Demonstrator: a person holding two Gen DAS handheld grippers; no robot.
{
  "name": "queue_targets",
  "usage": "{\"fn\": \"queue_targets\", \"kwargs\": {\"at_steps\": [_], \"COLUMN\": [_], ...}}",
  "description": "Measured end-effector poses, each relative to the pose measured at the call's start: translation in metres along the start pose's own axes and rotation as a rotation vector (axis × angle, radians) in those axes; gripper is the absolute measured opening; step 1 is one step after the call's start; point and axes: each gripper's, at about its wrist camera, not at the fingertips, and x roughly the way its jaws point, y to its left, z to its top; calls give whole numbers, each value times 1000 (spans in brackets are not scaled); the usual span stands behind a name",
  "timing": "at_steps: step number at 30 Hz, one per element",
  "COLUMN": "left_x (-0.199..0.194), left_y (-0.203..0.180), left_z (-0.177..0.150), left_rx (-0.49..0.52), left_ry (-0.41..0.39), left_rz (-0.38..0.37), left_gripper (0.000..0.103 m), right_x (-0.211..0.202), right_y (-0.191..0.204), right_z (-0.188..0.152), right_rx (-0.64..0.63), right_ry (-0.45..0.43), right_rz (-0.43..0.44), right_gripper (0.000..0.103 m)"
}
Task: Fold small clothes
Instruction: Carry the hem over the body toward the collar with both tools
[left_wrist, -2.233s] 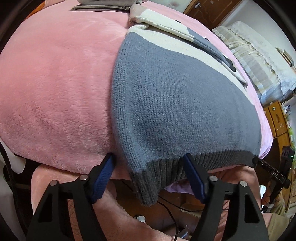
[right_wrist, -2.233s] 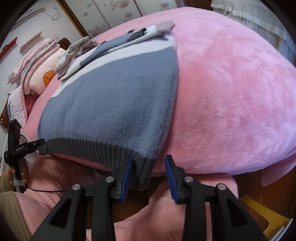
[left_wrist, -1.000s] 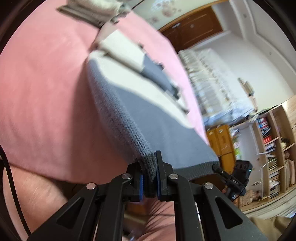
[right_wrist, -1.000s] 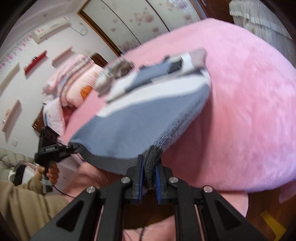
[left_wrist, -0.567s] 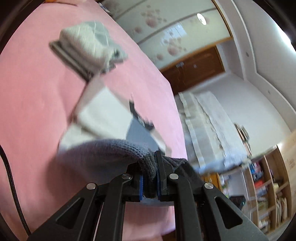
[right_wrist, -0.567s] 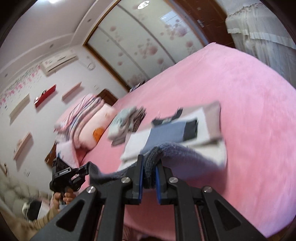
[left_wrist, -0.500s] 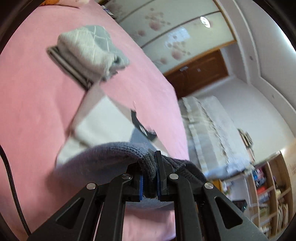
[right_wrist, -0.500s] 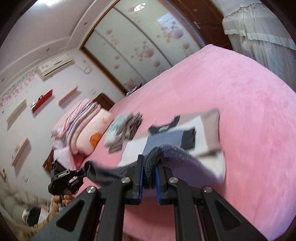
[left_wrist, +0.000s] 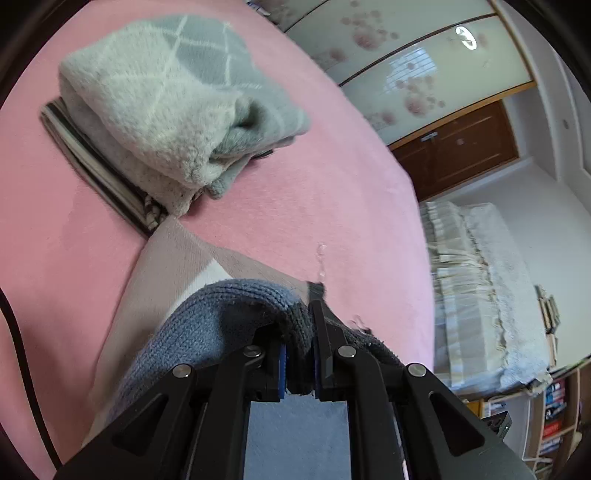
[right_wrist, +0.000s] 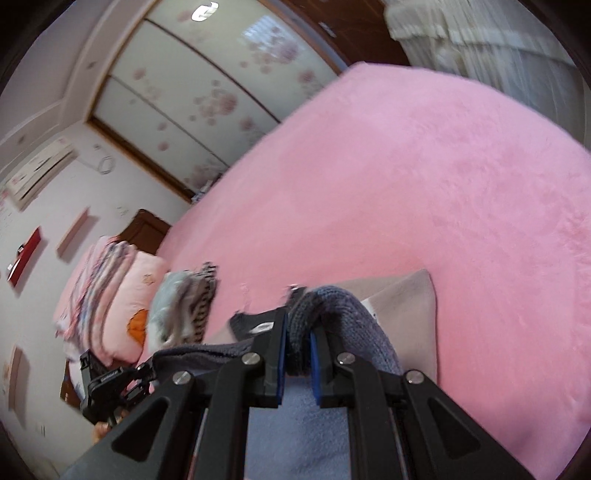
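Observation:
A small knitted sweater (left_wrist: 225, 314), blue-grey with a dark ribbed hem and beige and white bands, lies on a pink bed (left_wrist: 295, 206). My left gripper (left_wrist: 298, 354) is shut on one corner of its hem, which is lifted and doubled forward over the beige upper part (left_wrist: 173, 266). In the right wrist view my right gripper (right_wrist: 297, 350) is shut on the other hem corner of the sweater (right_wrist: 354, 317), carried over the beige shoulder (right_wrist: 410, 306). The left gripper (right_wrist: 110, 380) shows at the lower left there, with the hem stretched between the two.
A folded grey-white fluffy garment (left_wrist: 166, 99) rests on a striped one (left_wrist: 99, 177) just beyond the sweater. Pillows and folded bedding (right_wrist: 107, 295) lie at the bed's head. Open pink blanket (right_wrist: 424, 184) spreads to the right. A curtain (left_wrist: 480, 295) and a bookshelf stand past the bed's edge.
Both grippers closed on the hem corners at the bed's near edge, then carried them up and forward over the sweater. The folded pile now looks much nearer.

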Motion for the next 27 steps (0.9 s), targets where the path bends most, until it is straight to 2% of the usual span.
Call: {"fn": "queue_targets", "kwargs": {"at_steps": [7,10,11,13,15,16,18,20,23,27], "left_x": [57,68,68,66,60,54,43,32,15,-1], "left_y": [24,28,26,18,8,3,-6,-12,-22,-42], "left_z": [10,8,7,6,8,8,12,16,23,28], "left_rx": [-72,-87,-81,-49,-17,-5,13,24,70,219], "left_ry": [64,87,92,104,95,76,42,33,-8,-55], "left_rz": [111,125,126,103,104,118,117,103,121,219], "left_gripper": [12,15,20,40,80,84,86,86,86,86], "right_x": [61,73,76,73,69,65,58,47,32,17], "right_y": [-23,-32,-32,-29,-23,-21,-17,-12,-4,9], "right_z": [11,12,14,14,15,16,18,21,25,28], "right_rx": [46,101,111,105,79,68,62,58,19,-59], "right_ry": [74,120,129,124,117,110,101,82,46,19], "right_rz": [-77,-64,-56,-47,-50,-49,-28,0,-6,-40], "right_gripper": [11,23,30,37,47,49,53,54,54,54]}}
